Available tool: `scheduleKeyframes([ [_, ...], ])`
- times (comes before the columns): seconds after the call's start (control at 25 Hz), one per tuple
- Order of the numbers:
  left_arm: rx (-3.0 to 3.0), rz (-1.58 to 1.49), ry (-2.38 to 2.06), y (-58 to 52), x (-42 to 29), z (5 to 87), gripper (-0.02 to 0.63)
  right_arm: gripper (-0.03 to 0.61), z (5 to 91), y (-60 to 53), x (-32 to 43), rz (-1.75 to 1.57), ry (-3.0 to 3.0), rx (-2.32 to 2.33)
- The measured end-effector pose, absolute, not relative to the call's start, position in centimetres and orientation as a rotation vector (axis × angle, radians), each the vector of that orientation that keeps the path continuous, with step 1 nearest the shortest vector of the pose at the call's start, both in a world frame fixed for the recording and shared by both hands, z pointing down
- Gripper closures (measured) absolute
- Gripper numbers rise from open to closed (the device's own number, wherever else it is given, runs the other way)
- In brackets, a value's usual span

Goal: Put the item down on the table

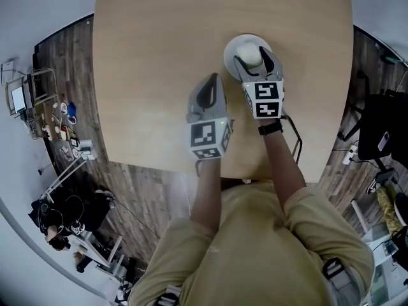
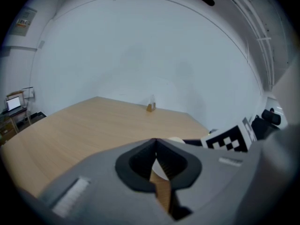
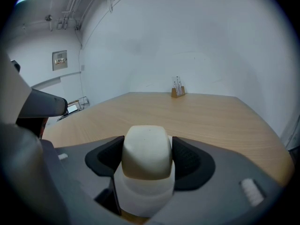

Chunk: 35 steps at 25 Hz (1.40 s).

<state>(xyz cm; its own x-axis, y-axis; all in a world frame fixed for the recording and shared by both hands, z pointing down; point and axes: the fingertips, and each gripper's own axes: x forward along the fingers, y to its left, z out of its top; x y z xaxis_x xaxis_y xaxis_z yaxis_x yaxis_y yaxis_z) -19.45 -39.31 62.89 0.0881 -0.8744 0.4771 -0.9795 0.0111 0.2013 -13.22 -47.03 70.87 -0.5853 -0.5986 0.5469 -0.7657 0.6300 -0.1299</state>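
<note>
Wood table [image 1: 159, 75], white wall [image 2: 140, 55] — seemingly plank floor [image 1: 67, 65]

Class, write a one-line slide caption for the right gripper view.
Right gripper holding a cream rounded item between its fingers over a wooden table, small holder beyond.

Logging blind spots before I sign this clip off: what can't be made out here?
1. Whether the white item touches the table: the right gripper covers its near side in the head view, and hides its underside in the right gripper view.
2. What stands in the small holder at the far table edge: too small in both gripper views.
</note>
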Motion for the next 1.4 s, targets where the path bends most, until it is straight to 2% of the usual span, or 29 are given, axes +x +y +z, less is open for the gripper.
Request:
scheduleKeyframes([
  [0.4,1.881,0.307,-1.782,-38.4,-19.3,64.9,0.611,0.253,73.7,-47.2,-13.8,0.417,-2.279,1.033],
  [0.72,1.895,0.295,-1.796,-37.2,-19.4,63.3,0.611,0.25,75.1,-45.7,-14.5,0.392,-2.184,0.882],
  [0.88,1.911,0.285,-1.811,-36.7,-19.3,61.7,0.611,0.183,73.9,-45.6,-13.9,0.409,-2.179,0.905],
  [1.12,1.955,0.248,-1.831,-34.7,-19.9,57.8,0.611,0.181,68.8,-43.1,-13.7,0.391,-2.231,0.957],
  [1.28,2.006,0.235,-1.838,-33.2,-19.4,54.9,0.611,0.216,64.7,-40.4,-12.2,0.356,-2.258,0.998],
  [1.4,2.05,0.219,-1.846,-32.0,-18.9,52.5,0.611,0.272,61.1,-38.3,-10.9,0.358,-2.306,1.046],
])
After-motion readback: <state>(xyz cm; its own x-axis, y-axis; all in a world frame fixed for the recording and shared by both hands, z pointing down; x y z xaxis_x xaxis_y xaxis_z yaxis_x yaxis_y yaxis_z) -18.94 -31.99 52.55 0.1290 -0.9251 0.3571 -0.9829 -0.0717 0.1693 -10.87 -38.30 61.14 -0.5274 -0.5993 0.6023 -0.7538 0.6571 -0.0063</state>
